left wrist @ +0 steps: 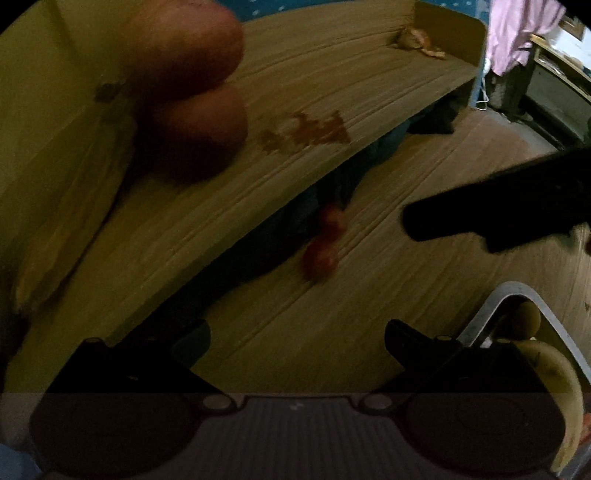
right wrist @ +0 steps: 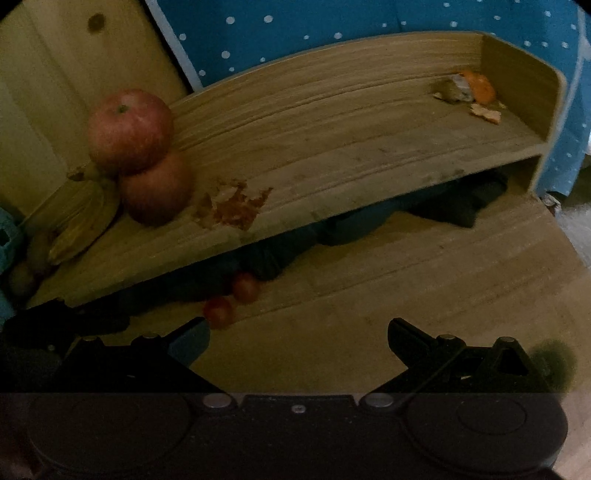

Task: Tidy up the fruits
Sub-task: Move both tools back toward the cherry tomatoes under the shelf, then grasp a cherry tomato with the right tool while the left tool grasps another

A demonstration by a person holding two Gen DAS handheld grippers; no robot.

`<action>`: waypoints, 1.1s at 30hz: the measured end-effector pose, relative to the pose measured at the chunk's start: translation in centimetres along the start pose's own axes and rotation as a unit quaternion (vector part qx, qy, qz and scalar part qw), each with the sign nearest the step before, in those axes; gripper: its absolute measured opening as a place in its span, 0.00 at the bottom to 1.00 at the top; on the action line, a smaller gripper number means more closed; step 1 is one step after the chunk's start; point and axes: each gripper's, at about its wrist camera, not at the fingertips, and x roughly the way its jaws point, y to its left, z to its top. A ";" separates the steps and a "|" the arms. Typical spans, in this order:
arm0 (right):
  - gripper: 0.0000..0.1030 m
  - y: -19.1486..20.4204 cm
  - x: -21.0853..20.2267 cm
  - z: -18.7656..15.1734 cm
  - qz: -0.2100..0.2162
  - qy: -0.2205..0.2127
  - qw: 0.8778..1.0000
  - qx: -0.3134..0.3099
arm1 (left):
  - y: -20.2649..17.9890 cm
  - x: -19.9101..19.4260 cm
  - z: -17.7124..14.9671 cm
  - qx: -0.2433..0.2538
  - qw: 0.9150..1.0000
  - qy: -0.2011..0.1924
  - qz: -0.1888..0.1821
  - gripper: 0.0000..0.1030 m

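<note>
Both claws stand wide open with nothing between their fingers: the left claw (left wrist: pixel 297 343) hangs over bare wood of the tabletop (left wrist: pixel 369 295), and the right claw (right wrist: pixel 298 341) is held over the same surface further along. On the raised wooden shelf (right wrist: pixel 351 147) that spans the tabletop, two red apples sit at the left end, the upper apple (right wrist: pixel 129 131) resting on top of and touching the lower apple (right wrist: pixel 157 190). Just beside them to the left lies a bunch of bananas (right wrist: pixel 83 218), touching the lower apple. A patch of brownish peel scraps (right wrist: pixel 234 205) lies on the shelf just right of the apples, and more orange peel (right wrist: pixel 476 92) sits well apart at the far right end, against the shelf's side wall. Two small red fruits, possibly tomatoes, lie on the tabletop at the shelf's front edge, one (right wrist: pixel 245 288) half under the shelf and the other (right wrist: pixel 219 312) touching it, just ahead of the right claw's left finger. In the left wrist view a light-rimmed tray (left wrist: pixel 517 295) at the lower right holds a banana (left wrist: pixel 561 387) and a small round brownish fruit (left wrist: pixel 528 319). A blue cloth with white dots (right wrist: pixel 332 22) hangs behind the shelf. Dark fabric (right wrist: pixel 443 206) is bunched underneath it.
</note>
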 end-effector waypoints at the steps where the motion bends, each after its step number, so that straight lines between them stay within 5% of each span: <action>1: 0.98 0.1 0.3 0.2 0.003 0.002 1.000 -0.002 | -0.1 0.0 0.0 0.005 1.000 -0.003 0.000 0.99; 9: 0.86 1.0 2.7 1.6 0.020 0.017 0.999 -0.029 | -0.9 0.4 0.4 0.025 0.999 -0.029 -0.004 0.96; 24: 0.45 2.2 6.1 3.0 0.050 0.045 0.997 -0.049 | -0.7 2.1 1.3 0.009 0.999 -0.035 -0.017 0.64; 33: 0.39 3.3 7.8 3.8 0.057 0.049 0.996 -0.054 | 0.6 3.8 2.8 0.006 0.999 -0.038 -0.026 0.57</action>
